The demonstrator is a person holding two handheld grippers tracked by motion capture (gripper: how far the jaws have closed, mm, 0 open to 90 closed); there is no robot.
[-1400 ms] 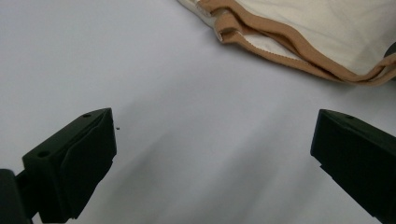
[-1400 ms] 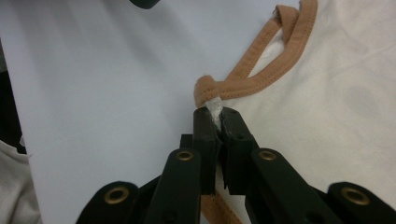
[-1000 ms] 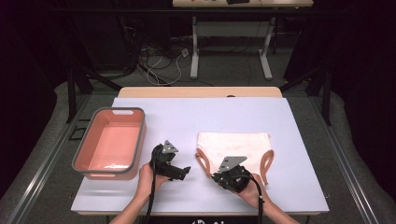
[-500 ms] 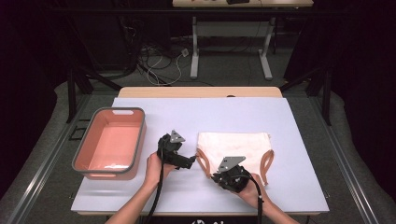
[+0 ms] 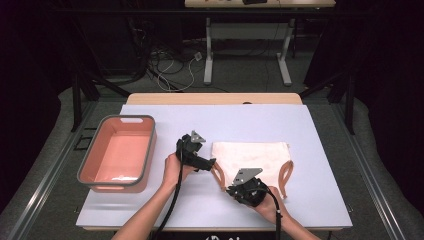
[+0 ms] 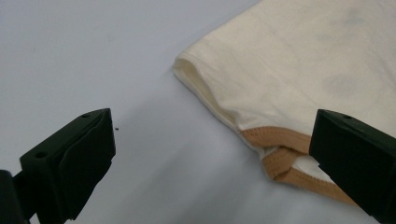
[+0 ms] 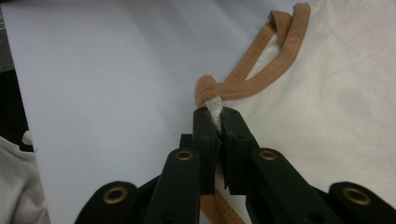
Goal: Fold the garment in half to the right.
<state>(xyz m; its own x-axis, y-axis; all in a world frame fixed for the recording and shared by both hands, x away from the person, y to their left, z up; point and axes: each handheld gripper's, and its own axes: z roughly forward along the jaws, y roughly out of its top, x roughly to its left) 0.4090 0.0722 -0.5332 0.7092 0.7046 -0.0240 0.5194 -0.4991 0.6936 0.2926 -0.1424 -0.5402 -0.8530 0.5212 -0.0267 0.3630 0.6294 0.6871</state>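
Note:
A cream cloth bag [image 5: 255, 156] with tan strap handles [image 5: 218, 175] lies flat on the pale table [image 5: 310, 125]. My left gripper [image 5: 210, 162] hovers at the bag's left side, open; in the left gripper view its jaws stand wide apart over the bag's corner [image 6: 196, 74] and a tan handle [image 6: 280, 140]. At the bag's near left edge, my right gripper [image 5: 231, 190] is shut. The right gripper view shows that gripper [image 7: 218, 116] pinching white fabric and the tan strap [image 7: 261, 70], with the bag [image 7: 345, 93] spreading to the right.
A salmon-pink bin [image 5: 126, 118] with a grey rim stands at the table's left side, nothing visible inside it. Dark floor, cables and desk legs lie beyond the far edge. Bare tabletop runs behind and to the right of the bag.
My left gripper has moved away from the person and slightly right, up to the bag's left edge. The right gripper has stayed put on the bag.

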